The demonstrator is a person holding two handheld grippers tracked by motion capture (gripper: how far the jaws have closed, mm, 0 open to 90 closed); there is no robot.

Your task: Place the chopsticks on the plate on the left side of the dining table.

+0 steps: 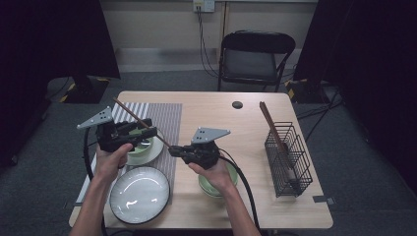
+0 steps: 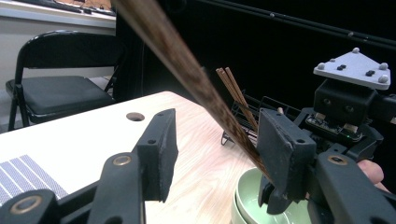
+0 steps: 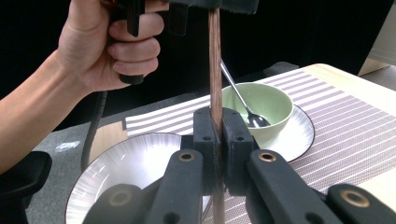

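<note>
- Clamping one long brown chopstick between the black pads of the right gripper, jaws pressed flat on the wood, just above the table's middle.
- Passing that stick across from the left gripper, whose jaws are standing apart around the shaft; in the left gripper view one pad looks to be brushing the stick, the other clear of it.
- Judging the step as a hand-over near its end, the right side taking the load.
- Calling next, by that reading, for drawing the left jaws clear without knocking the slanted stick, then carrying it towards the wire basket at the table's right, where more chopsticks are leaning upright.
- Lying nearest the person: a glossy round plate with fine grey rays and a dark rim, and smooth pale green stacked bowls under the right hand.
- Sitting farther left on a striped woven placemat: a green bowl on a white saucer, a shiny metal spoon resting in it.
- Standing beyond the light wood-grain table: a black folding chair.
</note>
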